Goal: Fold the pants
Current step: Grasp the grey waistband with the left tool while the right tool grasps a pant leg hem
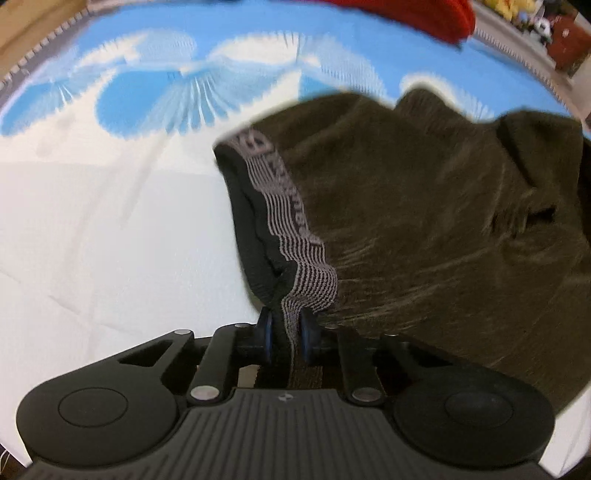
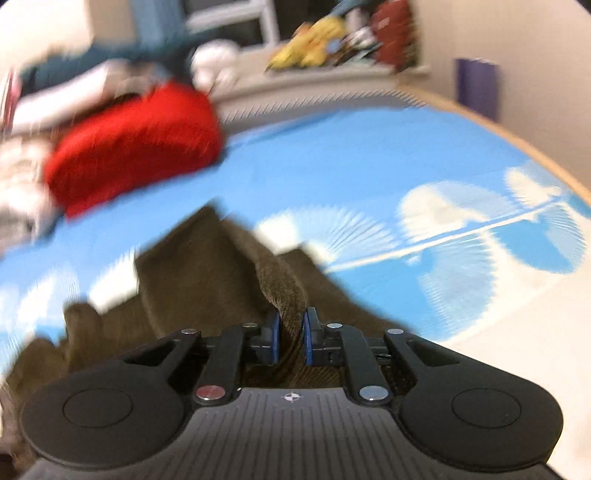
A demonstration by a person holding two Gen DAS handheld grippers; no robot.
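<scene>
Dark olive-brown pants (image 1: 424, 221) hang and drape over a blue-and-white patterned sheet (image 1: 110, 221). My left gripper (image 1: 287, 336) is shut on the pants' striped grey waistband (image 1: 295, 251), which rises up from the pads. My right gripper (image 2: 291, 336) is shut on a ridge of the pants' brown fabric (image 2: 280, 291); the rest of the pants (image 2: 177, 280) spreads out ahead and to the left. Both views are motion-blurred.
A red folded garment (image 2: 129, 147) lies on the sheet (image 2: 369, 177) beyond the pants, also at the top of the left wrist view (image 1: 424, 14). Piled clothes and toys (image 2: 317, 40) sit past the bed edge. A wooden edge (image 2: 535, 155) runs along the right.
</scene>
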